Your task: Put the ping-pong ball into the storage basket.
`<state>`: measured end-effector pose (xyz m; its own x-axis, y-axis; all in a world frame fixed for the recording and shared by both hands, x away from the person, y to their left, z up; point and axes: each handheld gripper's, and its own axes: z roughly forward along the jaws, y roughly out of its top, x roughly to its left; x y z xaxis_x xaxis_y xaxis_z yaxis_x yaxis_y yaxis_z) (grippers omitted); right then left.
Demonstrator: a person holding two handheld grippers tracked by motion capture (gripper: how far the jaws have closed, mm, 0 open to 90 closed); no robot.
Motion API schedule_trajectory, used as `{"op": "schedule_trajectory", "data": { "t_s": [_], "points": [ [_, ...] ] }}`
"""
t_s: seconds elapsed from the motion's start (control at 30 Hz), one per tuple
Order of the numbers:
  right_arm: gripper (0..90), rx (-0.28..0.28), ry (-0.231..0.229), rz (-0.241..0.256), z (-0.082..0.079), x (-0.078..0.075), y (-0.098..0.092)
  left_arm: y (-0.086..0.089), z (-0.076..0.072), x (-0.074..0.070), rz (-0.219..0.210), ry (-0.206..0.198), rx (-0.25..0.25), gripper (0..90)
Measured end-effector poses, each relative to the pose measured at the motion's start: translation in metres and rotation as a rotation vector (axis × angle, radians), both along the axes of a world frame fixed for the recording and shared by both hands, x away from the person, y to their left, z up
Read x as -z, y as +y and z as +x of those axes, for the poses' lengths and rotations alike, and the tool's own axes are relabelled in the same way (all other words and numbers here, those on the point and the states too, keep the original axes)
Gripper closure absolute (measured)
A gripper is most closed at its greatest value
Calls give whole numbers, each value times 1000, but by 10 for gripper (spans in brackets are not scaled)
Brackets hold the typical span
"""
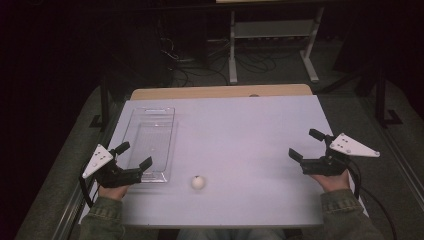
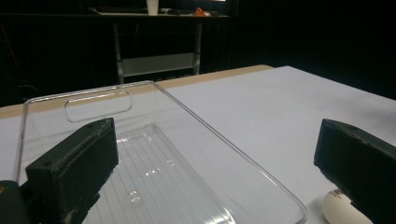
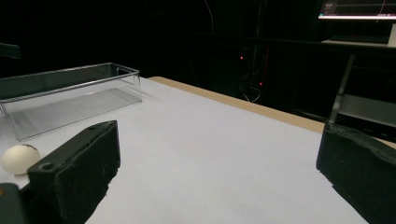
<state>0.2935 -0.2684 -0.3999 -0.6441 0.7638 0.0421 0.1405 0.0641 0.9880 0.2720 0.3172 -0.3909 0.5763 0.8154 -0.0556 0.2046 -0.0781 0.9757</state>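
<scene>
A person sits at a white table [image 1: 240, 140] and holds a gripper in each hand. The left gripper [image 1: 134, 156] is at the near left corner of the table, at about 8 o'clock from the middle. Its jaws are wide apart and hold nothing. They hang over the near end of a clear plastic box [image 1: 150, 142]. The box is long and see-through, and it lies flat on the left side of the table, running from near to far.

A small white egg [image 1: 198, 183] lies on the table just beside the near right corner of the box, at about 6 o'clock from the middle of the table. It is apart from both grippers. In the left gripper view the egg [image 2: 343, 210] peeks out by the right jaw, very near it. I cannot tell if they touch.

The right gripper [image 1: 306, 145] is at the right edge of the table, at about 4 o'clock, well apart from the egg. Its jaws are wide apart too, with nothing between them. In the right gripper view the egg [image 3: 18, 158] sits far off by the left jaw, with the box [image 3: 70, 95] behind it.
</scene>
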Motion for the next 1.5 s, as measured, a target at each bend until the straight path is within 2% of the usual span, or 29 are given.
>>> {"op": "schedule_trajectory", "data": {
  "t_s": [0.13,0.27,0.3,0.5,0.67,0.8,1.1,1.5],
  "points": [
    [0,0,8,2,0,1,0,0,-1,0,6,4,-1,0],
    [0,10,12,-4,-1,2,-2,0,-3,0,-13,9,-22,0],
    [0,15,12,-1,-2,2,-2,-1,-3,0,5,18,-25,0],
    [0,28,7,9,-3,1,-4,-4,-5,-8,32,13,-17,0],
    [0,24,10,6,-3,1,-4,-5,-5,-12,43,12,-21,0],
    [0,25,9,5,-3,1,-3,-6,-4,-12,70,21,-15,0],
    [0,22,15,0,-2,2,-3,-12,-1,-22,102,33,15,0],
    [0,15,18,-2,-2,2,-2,-24,7,-34,155,60,83,0]
  ]
}}
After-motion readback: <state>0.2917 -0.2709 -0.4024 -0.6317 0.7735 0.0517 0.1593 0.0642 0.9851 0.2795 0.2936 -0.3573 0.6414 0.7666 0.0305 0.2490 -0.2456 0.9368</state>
